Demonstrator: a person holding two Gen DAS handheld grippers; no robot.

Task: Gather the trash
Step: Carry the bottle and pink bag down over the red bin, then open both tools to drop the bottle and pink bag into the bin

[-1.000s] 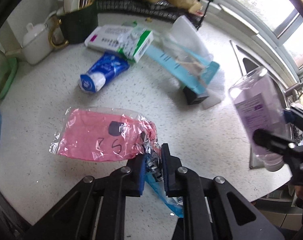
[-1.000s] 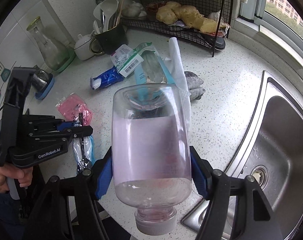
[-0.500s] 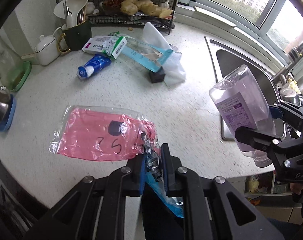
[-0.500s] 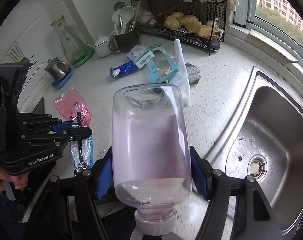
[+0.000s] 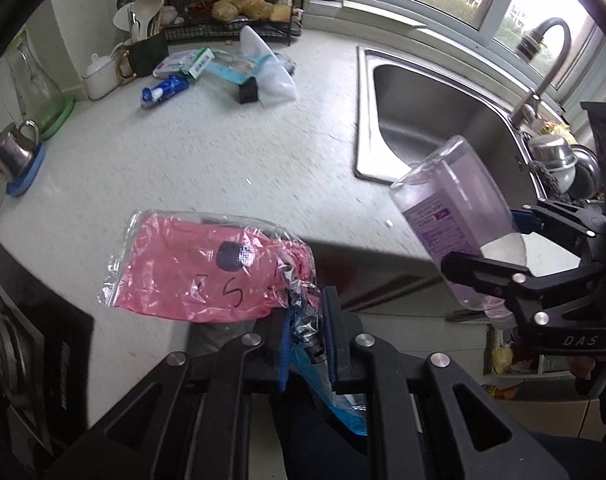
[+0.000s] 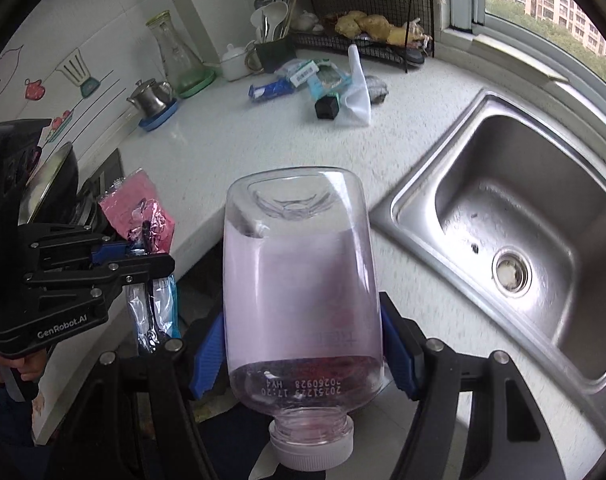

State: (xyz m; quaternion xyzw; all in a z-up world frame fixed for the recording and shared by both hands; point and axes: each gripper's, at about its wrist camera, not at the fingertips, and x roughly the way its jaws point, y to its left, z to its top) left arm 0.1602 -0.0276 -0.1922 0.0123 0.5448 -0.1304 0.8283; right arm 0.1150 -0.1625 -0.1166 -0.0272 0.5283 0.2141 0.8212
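The left gripper [image 5: 306, 334] is clamped on the crumpled neck of a pink bag [image 5: 191, 270], a clear plastic packet with pink contents and handwriting on its face, held in the air over the near edge of the white speckled desk [image 5: 223, 152]. A strip of blue-and-clear wrapper [image 5: 335, 396] hangs down from between the same fingers. The right gripper [image 6: 303, 356] is closed around a clear bottle [image 6: 303, 280] with a purple tint, held upside down so its white cap [image 6: 311, 454] points toward the camera; its blue pads press both sides of the bottle. In the left wrist view the bottle [image 5: 459, 220] hangs off the desk edge, near the steel sink [image 5: 435, 120]. At the far end of the desk lies more litter: a blue tube [image 5: 165, 90], a white-and-green box [image 5: 185, 62], a light-blue packet [image 5: 233, 68], a small black cube [image 5: 248, 92] and a white bag [image 5: 269, 76], all close together. Behind them stand a wire rack [image 5: 231, 12], a dark mug [image 5: 145, 54] of utensils and a white teapot [image 5: 101, 76]. A steel kettle [image 5: 13, 152] sits on a blue coaster at the left.
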